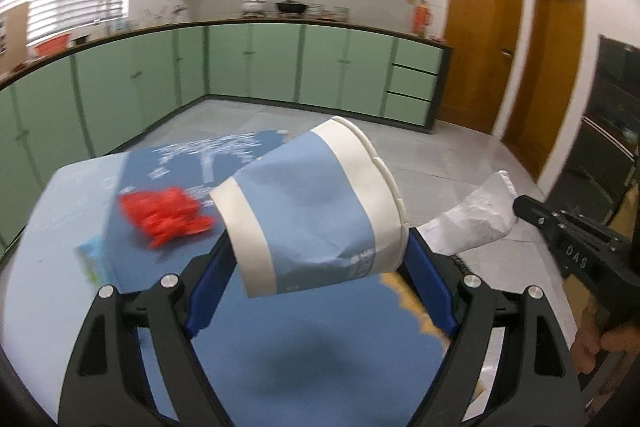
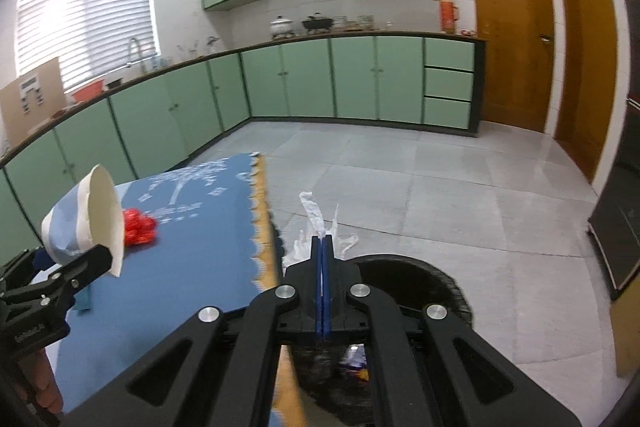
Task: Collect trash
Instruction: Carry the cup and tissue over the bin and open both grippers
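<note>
a paper cup [image 1: 316,207] is being held clamped in the left gripper [image 1: 320,291] above the desk [image 2: 192,227]; crumpled tissue [image 2: 316,227] is being pinched by the closed right gripper [image 2: 322,247] over the black-lined bin [image 2: 420,275]. dropping both in is being called for next.

Left tool [image 1: 316,259] with black slotted linkage arms, silver round screws, blue finger pads, right tool [image 2: 322,247] alike, white lettering on its black side

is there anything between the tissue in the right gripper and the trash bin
Nothing visible. The right gripper, jaws shut on the white tissue, hangs just above the black-lined bin beside the table's edge, with only open air between. The cup in the left gripper is off to the side.
</note>
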Demonstrator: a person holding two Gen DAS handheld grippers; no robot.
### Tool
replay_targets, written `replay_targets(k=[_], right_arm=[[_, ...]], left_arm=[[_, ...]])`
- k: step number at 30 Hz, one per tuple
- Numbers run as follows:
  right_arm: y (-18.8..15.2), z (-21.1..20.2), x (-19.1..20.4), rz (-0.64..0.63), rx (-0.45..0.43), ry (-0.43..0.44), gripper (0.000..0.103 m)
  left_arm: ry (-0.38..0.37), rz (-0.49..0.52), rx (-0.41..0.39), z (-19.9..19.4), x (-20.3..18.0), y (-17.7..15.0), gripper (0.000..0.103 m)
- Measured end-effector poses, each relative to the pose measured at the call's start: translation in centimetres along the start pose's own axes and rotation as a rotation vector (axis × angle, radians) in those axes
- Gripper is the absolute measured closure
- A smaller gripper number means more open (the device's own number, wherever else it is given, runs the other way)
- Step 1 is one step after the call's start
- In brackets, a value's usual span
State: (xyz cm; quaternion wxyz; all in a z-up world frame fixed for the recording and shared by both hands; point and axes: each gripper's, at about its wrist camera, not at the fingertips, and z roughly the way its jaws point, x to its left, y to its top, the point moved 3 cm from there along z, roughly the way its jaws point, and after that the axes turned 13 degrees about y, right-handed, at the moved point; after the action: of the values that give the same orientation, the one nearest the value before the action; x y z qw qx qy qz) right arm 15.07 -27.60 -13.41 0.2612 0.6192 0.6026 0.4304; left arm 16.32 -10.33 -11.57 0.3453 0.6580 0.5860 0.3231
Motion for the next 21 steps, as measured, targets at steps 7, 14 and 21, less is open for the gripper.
replay_targets(k=[7,14,21], right_arm=[[-0.4,0.5,-5.9,0.059,0.014,-0.080,0.103],[-2.0,2.4,-10.5,0.112,0.062,-0.137,0.103],[-2.8,3.8,-13.4,0.137,0.104,-0.172,0.100]], left_arm=[[-0.100,0.057,0.015,3.8,-6.7,1.1,0.023],[-0.211,0.105,0.080,8.2,-12.7,1.3,0.023],[-0.325,0.157,0.176,11.7,-15.7,0.5,0.021]])
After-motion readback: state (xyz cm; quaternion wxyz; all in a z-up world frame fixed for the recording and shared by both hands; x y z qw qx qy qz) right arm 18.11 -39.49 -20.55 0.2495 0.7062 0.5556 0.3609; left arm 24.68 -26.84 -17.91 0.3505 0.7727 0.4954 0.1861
